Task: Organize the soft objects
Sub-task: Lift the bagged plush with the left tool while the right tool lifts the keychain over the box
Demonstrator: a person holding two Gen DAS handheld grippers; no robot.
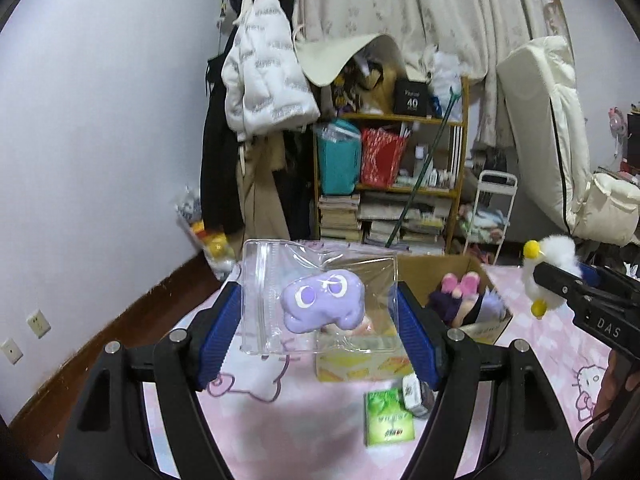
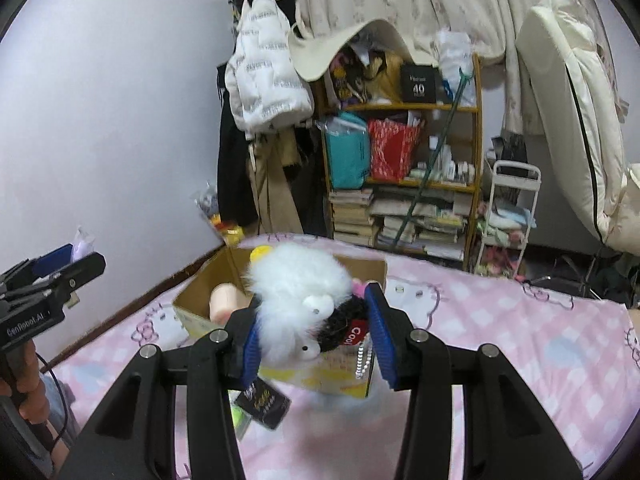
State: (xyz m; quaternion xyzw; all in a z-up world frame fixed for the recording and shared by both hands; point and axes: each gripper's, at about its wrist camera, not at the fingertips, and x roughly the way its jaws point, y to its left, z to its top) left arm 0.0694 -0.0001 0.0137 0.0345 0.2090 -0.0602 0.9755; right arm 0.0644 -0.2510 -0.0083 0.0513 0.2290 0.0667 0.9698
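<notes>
Left gripper [image 1: 320, 320] jaws clamp the slippery clear pouch [image 1: 318, 300] by its edges; right gripper [image 2: 314, 330] jaws pinch the light, squashy white plush [image 2: 296, 284] above the cardboard box [image 2: 200, 300].

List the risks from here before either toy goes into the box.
1. The left gripper pinches only the clear zip bag, so the slick plastic may slip, taking the purple plush with it.
2. The right gripper squeezes fluffy fur on the white plush, which may pull loose.
3. The cardboard box already holds toys, so drops may bounce out.
</notes>
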